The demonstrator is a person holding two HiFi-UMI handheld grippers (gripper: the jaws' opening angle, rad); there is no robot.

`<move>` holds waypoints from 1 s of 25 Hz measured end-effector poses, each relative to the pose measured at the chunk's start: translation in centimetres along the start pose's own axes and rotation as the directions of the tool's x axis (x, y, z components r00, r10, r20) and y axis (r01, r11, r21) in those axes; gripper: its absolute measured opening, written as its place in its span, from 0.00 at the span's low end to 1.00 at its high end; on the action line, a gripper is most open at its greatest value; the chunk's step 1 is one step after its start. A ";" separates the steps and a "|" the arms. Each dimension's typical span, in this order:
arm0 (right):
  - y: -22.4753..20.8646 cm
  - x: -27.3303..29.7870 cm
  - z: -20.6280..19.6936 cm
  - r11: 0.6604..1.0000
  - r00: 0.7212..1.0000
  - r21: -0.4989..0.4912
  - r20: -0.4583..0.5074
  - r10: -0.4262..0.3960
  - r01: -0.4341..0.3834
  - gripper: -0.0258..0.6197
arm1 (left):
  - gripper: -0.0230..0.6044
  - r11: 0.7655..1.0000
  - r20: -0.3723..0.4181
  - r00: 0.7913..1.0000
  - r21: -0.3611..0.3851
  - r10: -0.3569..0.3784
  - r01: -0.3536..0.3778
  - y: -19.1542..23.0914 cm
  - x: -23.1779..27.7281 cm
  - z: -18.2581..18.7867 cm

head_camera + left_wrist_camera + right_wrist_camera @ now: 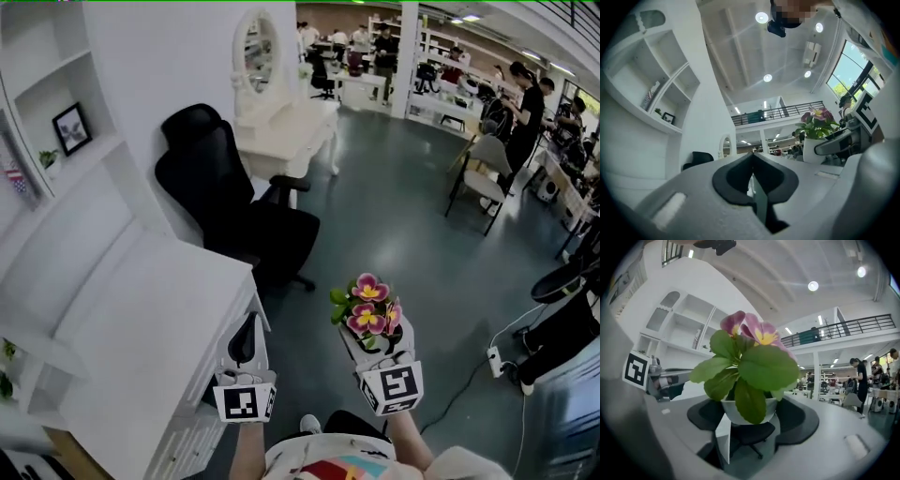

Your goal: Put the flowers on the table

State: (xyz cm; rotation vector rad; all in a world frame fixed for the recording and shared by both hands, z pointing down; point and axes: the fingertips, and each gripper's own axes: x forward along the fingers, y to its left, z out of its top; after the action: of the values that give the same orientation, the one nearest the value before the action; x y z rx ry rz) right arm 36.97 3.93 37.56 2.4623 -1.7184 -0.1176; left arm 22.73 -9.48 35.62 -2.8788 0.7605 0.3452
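Holding: our right gripper (380, 336) clamped the flowers (369, 302).
Left gripper (249, 325): we saw jaws together.
Table (141, 309): beside it.

The leaves (754, 366) hide most of my white pot (727, 411). The picture (71, 127) on the left shelf (98, 152) is too small to tell. My arms (246, 450) are cut off.

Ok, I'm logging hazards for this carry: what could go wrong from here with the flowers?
The flower pot is held by the right gripper over the floor, short of the white table; a slip would likely drop it. The black chair beside the table might snag the leaves.
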 end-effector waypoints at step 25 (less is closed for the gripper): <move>20.2 17.6 2.8 0.674 0.668 -0.023 0.117 0.735 -0.738 0.55 | 0.04 0.667 -0.078 0.670 0.237 0.738 -0.706 16.2 -11.4 0.4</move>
State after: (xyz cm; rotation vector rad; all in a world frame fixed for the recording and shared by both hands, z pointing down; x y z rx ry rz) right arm 23.99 -19.65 38.18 1.5838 -2.6298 -0.1485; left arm 4.89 -17.97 36.87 -2.3017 1.8671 0.0863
